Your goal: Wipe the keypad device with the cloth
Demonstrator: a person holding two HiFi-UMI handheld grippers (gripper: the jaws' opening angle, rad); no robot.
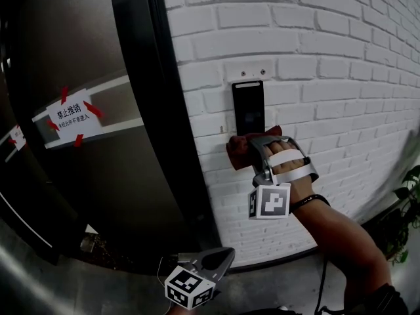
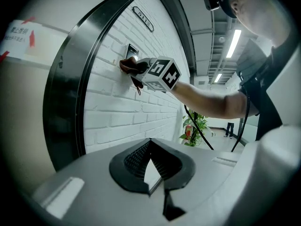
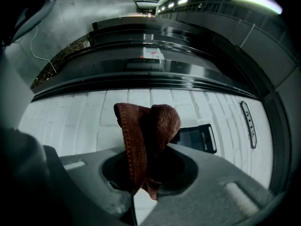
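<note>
The keypad device is a black upright panel fixed to the white brick wall. My right gripper is shut on a folded red-brown cloth, which rests against the wall just under the keypad's lower edge. In the right gripper view the cloth sticks up from the jaws and covers one end of the keypad. My left gripper hangs low, well below the keypad, shut with nothing in it. In the left gripper view the keypad, the cloth and the left gripper all show.
A dark curved metal door frame stands left of the brick wall. A white sign with red tape hangs on the door. A potted plant is at the far right. A narrow number plate sits on the wall beyond the keypad.
</note>
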